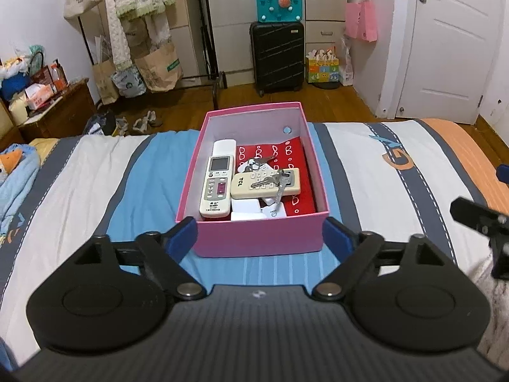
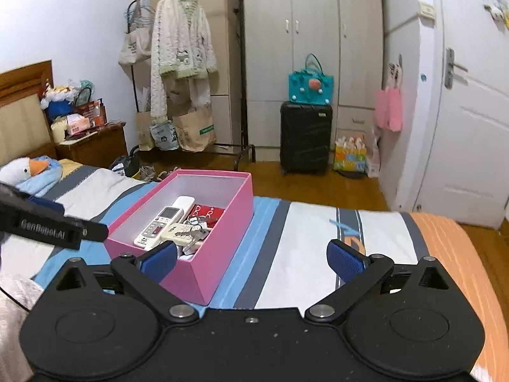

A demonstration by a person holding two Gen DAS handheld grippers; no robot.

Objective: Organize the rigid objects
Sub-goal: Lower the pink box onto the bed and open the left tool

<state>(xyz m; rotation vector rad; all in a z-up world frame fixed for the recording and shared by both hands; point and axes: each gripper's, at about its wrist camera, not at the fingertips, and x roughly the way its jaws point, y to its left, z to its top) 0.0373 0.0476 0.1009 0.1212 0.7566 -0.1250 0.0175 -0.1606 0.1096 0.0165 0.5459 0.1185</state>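
A pink box (image 1: 257,238) stands open on the striped bedspread (image 1: 397,172). Inside lie a white remote (image 1: 218,181), a cream TCL remote (image 1: 265,184) with a bunch of keys (image 1: 273,180) on top, white adapters (image 1: 251,211) and a red packet (image 1: 299,165). My left gripper (image 1: 259,234) is open, its blue pads flanking the box's near wall without touching it. My right gripper (image 2: 253,259) is open and empty, to the right of the pink box (image 2: 219,238); its left pad overlaps the box's near corner in view. The left gripper's finger (image 2: 51,226) shows at the left edge.
The bed's far edge runs just behind the box, with wooden floor (image 1: 318,102) beyond. A black suitcase (image 1: 276,57), a clothes rack (image 2: 187,73) and a white door (image 1: 455,44) stand farther off. A plush goose (image 2: 24,168) lies near the headboard beside a cluttered nightstand (image 2: 92,146).
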